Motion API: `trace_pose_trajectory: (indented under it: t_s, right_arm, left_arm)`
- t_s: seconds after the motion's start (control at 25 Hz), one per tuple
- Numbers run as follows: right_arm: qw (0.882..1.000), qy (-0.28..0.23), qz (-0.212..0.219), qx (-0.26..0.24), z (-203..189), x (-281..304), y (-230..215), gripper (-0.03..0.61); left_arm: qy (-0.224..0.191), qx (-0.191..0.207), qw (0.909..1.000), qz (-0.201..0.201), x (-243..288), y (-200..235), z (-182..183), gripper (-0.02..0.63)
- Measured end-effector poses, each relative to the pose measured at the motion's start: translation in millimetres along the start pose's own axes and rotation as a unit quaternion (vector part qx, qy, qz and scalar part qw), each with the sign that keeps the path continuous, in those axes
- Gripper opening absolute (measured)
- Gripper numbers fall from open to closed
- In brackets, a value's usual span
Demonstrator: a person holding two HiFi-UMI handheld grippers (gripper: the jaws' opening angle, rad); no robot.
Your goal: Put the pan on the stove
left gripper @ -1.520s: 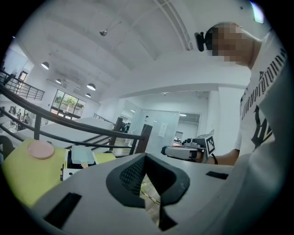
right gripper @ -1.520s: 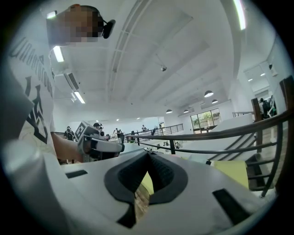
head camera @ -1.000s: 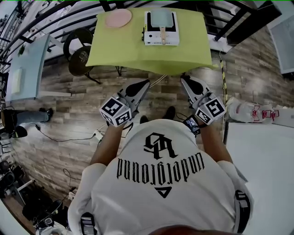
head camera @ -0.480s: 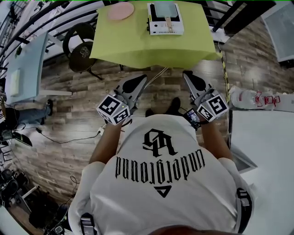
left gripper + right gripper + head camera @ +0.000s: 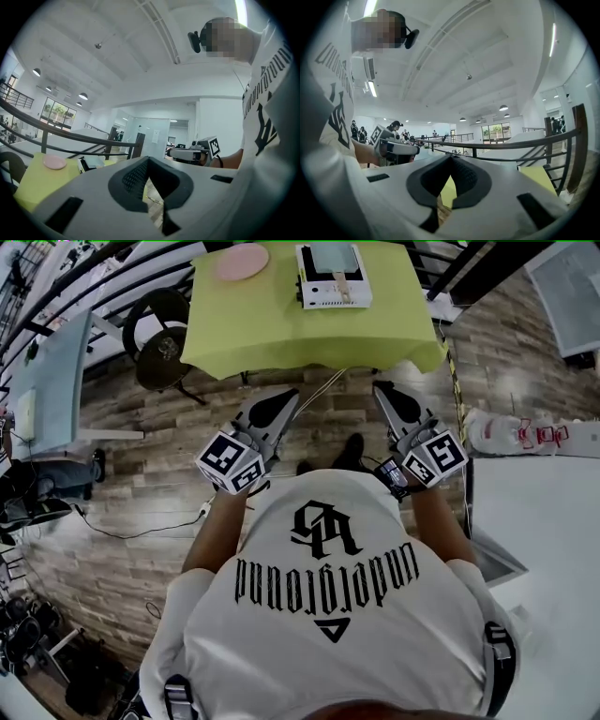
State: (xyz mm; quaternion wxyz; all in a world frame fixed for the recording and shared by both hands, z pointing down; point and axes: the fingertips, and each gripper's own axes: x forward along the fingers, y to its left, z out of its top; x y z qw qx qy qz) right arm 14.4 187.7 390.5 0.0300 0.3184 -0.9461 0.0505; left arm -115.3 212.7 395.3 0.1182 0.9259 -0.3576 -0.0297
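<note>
A wood-plank floor [image 5: 122, 493] ran beneath a counter [image 5: 281, 334] draped in smooth yellow-green cloth. On the cloth sat a round pink plate [image 5: 242, 259] and a boxy white stove [image 5: 334, 298]. The square, pale pan [image 5: 335, 259], with its wooden handle, lay on top of the stove. The left tongs [image 5: 286, 401] and right tongs [image 5: 384, 393], both white-shelled, were clenched on nothing. They hung over the floor, well apart from the pan.

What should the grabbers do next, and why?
Probably move forward toward the green table: the left gripper and right gripper are both shut, empty, and over the floor, short of the table where the white stove sits.
</note>
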Motion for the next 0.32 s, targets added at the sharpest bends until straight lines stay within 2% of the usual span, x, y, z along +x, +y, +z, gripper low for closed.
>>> trace_pose_trajectory:
  t_s: [0.32]
  right_arm:
    - [1.000, 0.001, 0.001, -0.003, 3.8, 2.6, -8.0, -0.002]
  left_arm:
    - [0.001, 0.002, 1.0000, -0.004, 12.1, 3.4, 1.7, 0.002]
